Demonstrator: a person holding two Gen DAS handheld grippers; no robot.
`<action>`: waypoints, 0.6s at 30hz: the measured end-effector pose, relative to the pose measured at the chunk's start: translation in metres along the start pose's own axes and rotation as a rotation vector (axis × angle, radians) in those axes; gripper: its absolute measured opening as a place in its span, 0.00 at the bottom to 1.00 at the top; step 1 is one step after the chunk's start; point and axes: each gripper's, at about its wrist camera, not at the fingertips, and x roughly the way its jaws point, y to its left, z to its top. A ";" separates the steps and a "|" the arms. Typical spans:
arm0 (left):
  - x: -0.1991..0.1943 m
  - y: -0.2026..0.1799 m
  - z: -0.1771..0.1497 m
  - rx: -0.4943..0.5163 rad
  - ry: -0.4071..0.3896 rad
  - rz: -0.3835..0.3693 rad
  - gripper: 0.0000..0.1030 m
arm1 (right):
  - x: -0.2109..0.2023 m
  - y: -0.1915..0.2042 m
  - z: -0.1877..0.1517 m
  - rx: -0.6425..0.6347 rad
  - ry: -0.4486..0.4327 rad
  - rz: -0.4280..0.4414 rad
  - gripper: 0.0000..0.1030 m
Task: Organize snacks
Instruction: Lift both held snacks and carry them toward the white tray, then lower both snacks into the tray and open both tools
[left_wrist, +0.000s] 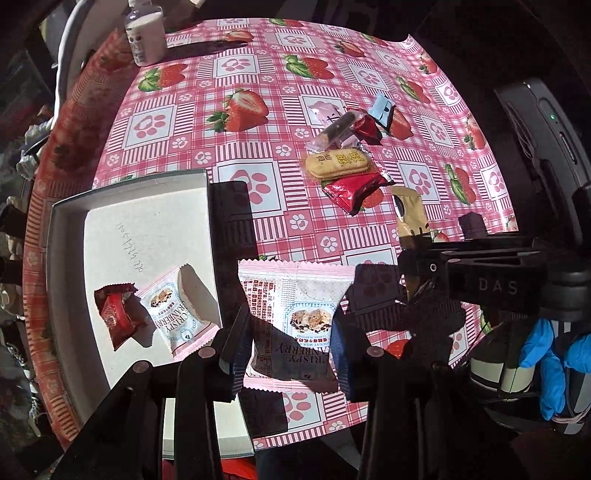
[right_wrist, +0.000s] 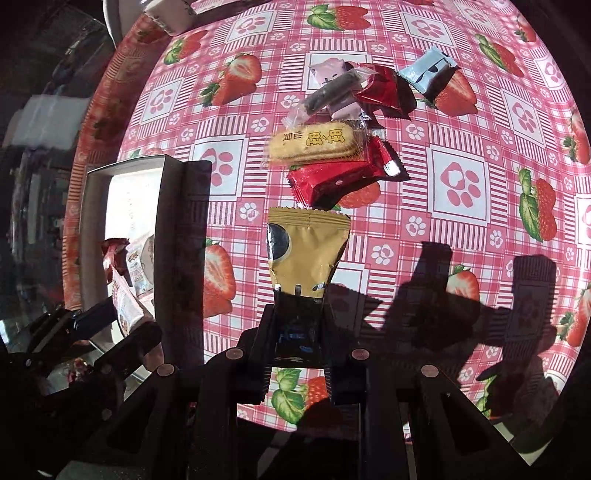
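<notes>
Crinkly and flat, a white cranberry packet (left_wrist: 295, 325) sits pinched in the left gripper (left_wrist: 288, 350) beside the shallow cardboard box (left_wrist: 70, 229), which holds two snacks. Meanwhile the right gripper (right_wrist: 299, 332) clamps a glossy gold packet (right_wrist: 306, 251) above the tablecloth (right_wrist: 458, 184).

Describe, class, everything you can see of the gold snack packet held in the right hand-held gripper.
The gold snack packet is a shiny foil pouch with a crimped, zigzag top edge and a dark round picture at its left side. It looks slightly creased and pinched narrower toward the bottom, where the right hand-held gripper is closed on its lower end. It points away from the camera toward the pile of snacks. Whether it touches the strawberry tablecloth cannot be told.
</notes>
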 end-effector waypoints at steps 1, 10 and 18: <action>-0.002 0.006 -0.001 -0.012 -0.003 0.006 0.42 | 0.001 0.007 0.001 -0.013 -0.001 0.001 0.23; -0.018 0.062 -0.026 -0.124 -0.040 0.028 0.42 | 0.004 0.073 0.007 -0.136 0.001 0.016 0.23; -0.017 0.114 -0.054 -0.245 -0.027 0.070 0.42 | 0.017 0.129 0.002 -0.244 0.037 0.033 0.23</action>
